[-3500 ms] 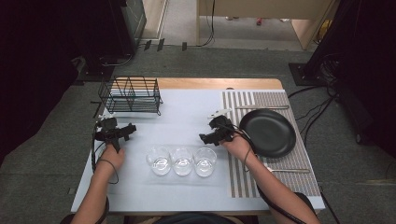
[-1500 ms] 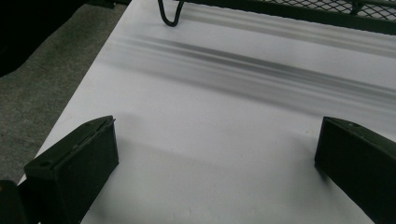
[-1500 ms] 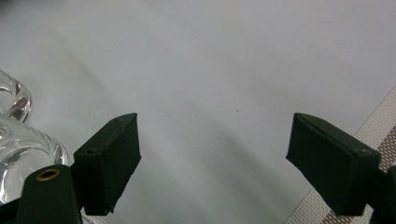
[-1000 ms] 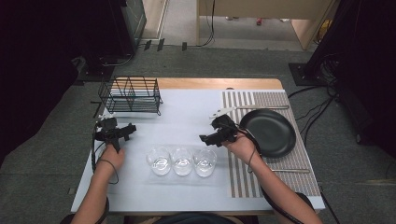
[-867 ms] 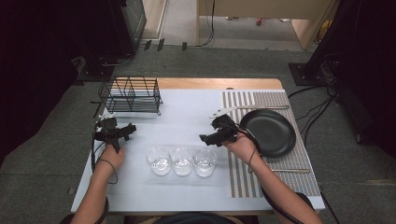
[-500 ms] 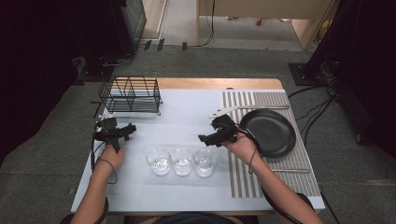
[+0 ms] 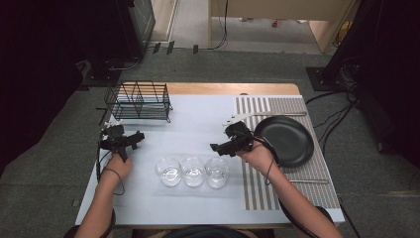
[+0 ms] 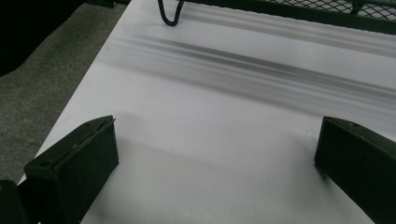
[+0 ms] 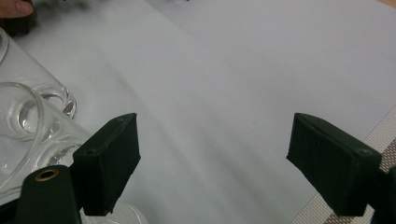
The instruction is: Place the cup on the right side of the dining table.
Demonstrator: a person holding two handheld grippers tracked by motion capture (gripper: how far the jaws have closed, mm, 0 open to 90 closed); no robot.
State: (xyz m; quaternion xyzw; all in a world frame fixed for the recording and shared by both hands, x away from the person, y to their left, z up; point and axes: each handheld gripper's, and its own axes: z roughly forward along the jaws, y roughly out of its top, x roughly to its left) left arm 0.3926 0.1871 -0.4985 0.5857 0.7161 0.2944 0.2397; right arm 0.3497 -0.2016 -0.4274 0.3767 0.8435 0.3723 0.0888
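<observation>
Counting from the high view, three clear glasses [image 7: 192,171] stand upright in a row near the front of the white bench [image 7: 198,119], each touching or just beside its neighbour. One black wire rack [image 7: 138,101] sits at the far left of the bench, one black plate [image 7: 287,141] lies on one striped mat [image 7: 297,173] at the right, and two slim utensils rest on that mat: one along its far edge [image 7: 277,114], one near its front [image 7: 309,181]; what kind they are is too small to tell. Two tools are in use, one per hand. The left tool [image 7: 130,141] hovers over bare bench in front of the rack, well apart from the glasses; its own view shows the jaws spread wide with nothing between them, only white surface and one looped wire foot [image 8: 169,13] of the rack at the top edge. The right tool [image 7: 219,148] is held just behind the rightmost glass [image 7: 217,171], between it and the plate; in its own view the jaws stand apart and released, gripping nothing, with the glasses [image 9: 28,126] just outside the left jaw and cut off by the frame edge, so their count cannot be confirmed there. A corner of the mat [image 9: 345,214] shows at lower right of that view, mostly hidden by the jaw. A fingertip [image 9: 16,7] is cropped at its top left corner. The rack's contents cannot be made out.
</observation>
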